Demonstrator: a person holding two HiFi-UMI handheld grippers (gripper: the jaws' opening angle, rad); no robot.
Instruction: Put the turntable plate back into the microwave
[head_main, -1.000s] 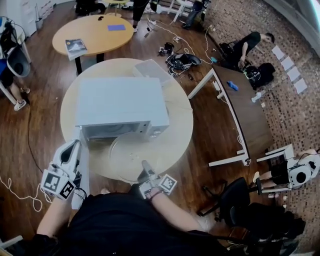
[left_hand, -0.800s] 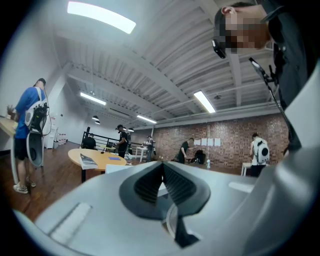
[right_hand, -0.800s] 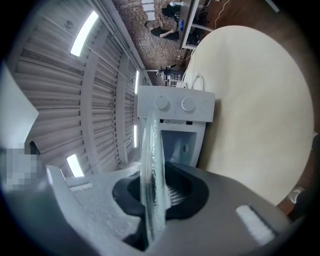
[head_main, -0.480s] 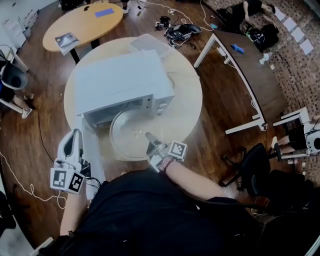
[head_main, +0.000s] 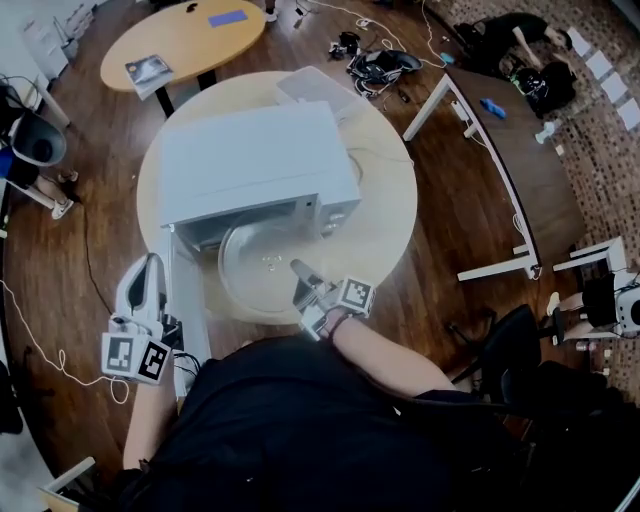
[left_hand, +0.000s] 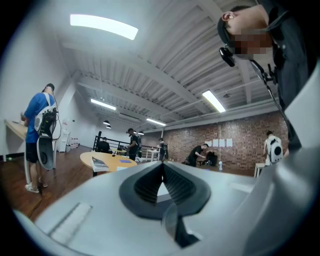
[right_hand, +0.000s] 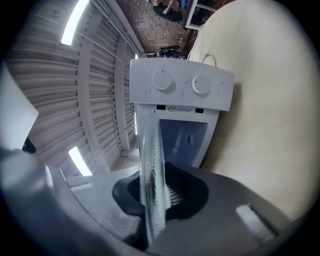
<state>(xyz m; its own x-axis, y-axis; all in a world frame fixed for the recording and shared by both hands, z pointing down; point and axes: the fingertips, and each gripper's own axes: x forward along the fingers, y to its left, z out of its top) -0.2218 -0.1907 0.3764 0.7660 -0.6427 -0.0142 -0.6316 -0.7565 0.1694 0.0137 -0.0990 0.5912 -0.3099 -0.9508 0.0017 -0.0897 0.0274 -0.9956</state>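
Left gripper (head_main: 152, 263): nearest the person on the left, beside the open door. In the left gripper view its jaws (left_hand: 161, 175) stand together with nothing between them.
Right gripper (head_main: 298, 269): clamped on the near rim of the turntable plate. The right gripper view shows the glass edge-on, pinched between the pads (right_hand: 155, 192).
Turntable plate (head_main: 255, 268): a clear glass disc held roughly flat in front of the microwave. Its near part hangs over the table and its far edge is at the mouth of the cavity. Whether it rests on anything cannot be told.
Step in hand: judging by where the plate sits, this is the feed-in, with the plate lined up on the opening but not yet seated.
Microwave door (head_main: 186, 300): swung wide to the left, clear of the plate's path.
Microwave (head_main: 250, 160): white, on the round table (head_main: 390, 225), its opening towards the person. The knobs and dark cavity (right_hand: 186, 140) lie straight ahead of the held rim.
Next move: it probably calls for a level push deeper in, keeping the glass off the frame. The plate must be centred over the cavity floor before the right jaws let go; its hub is not visible.
Beyond: a second table (head_main: 185, 40), well apart, with a book (head_main: 148, 70) on it.
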